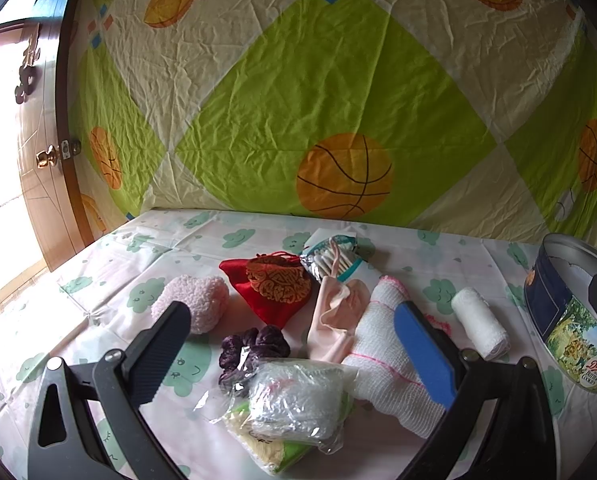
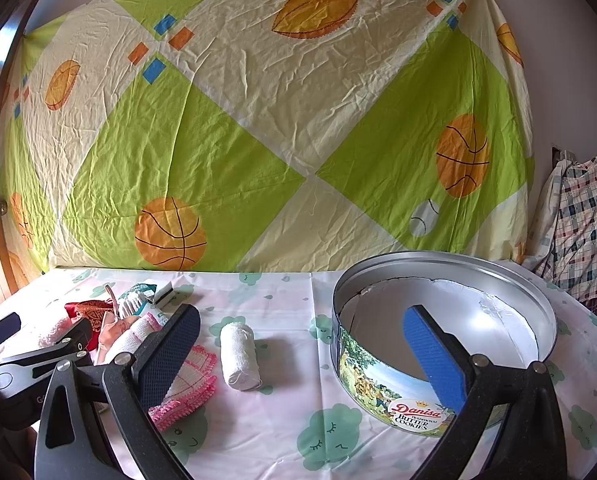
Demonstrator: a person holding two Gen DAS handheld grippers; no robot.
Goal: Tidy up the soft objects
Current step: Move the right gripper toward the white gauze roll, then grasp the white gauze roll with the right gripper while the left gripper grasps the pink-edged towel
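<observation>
A heap of soft things lies on the table. It holds a pink fluffy pad (image 1: 198, 300), a red drawstring pouch (image 1: 276, 288), a purple scrunchie (image 1: 252, 350), a peach cloth (image 1: 338, 312), a white gauze cloth (image 1: 382, 356), a plastic-wrapped bundle (image 1: 294, 400) and a pack of cotton swabs (image 1: 332, 258). A rolled white bandage (image 2: 238, 354) lies apart, left of the open round cookie tin (image 2: 378, 368). My left gripper (image 1: 298, 344) hangs open above the heap, holding nothing. My right gripper (image 2: 302, 344) is open between the bandage and the tin, also with nothing in it.
A pink-edged cloth (image 2: 190, 384) lies beside the right gripper's left finger. The table wears a cloud-print cover (image 2: 290, 292). A green and cream sheet (image 2: 258, 140) hangs behind it. A wooden door (image 1: 46, 152) stands at the left, and plaid fabric (image 2: 582, 220) at the far right.
</observation>
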